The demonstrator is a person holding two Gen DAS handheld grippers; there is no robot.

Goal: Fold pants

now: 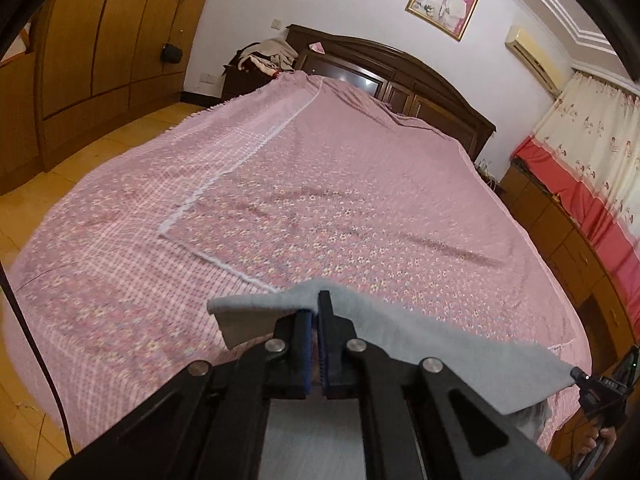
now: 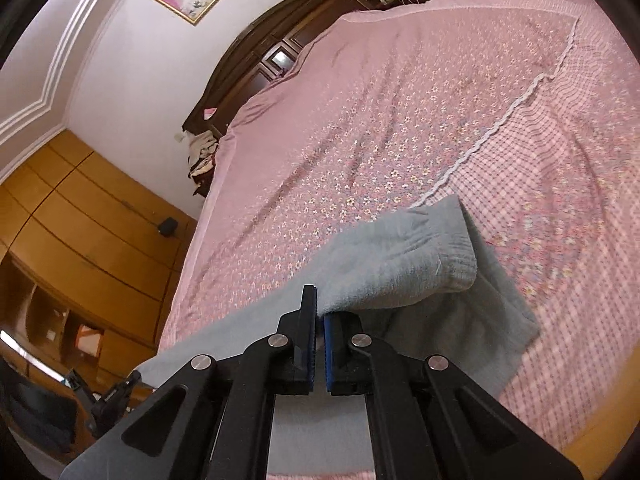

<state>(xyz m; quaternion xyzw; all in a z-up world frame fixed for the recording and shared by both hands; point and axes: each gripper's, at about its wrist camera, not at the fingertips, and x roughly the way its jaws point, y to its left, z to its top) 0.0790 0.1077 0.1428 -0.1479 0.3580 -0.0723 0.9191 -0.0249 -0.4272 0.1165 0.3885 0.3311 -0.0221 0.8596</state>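
I am looking at the grey pants (image 1: 460,356), which are hanging between my two tools above the near end of the bed (image 1: 320,208). My left tongs (image 1: 318,308) are clenched on one edge of the cloth; the fabric is draping over the tip, and a flap is folding down to the left with a paler underside showing. From there the cloth is stretching away to the right, where the other tool is showing small and dark at the picture's edge, beside what is looking like part of a hand, cut off by the frame.

My right tongs (image 2: 318,304) are likewise clamped on the pants (image 2: 400,264), pinching a thick fold. Beyond that grip a wide hem or waistband is curling over, and a lower layer is sagging toward the bedspread (image 2: 400,120); I cannot tell whether it is touching. Which end of the garment I am gripping is not clear, and the rest of it is disappearing beneath the tool bodies in both views.

The bedspread is pink and flowered, with a checked border set off by white trim. Behind it a dark headboard (image 1: 400,76) is standing against the wall, with a heap of clothes (image 1: 264,58) beside it, too blurred to sort out. A framed picture (image 1: 442,0) is hanging above, and wooden wardrobes (image 1: 100,40) are filling the left side.
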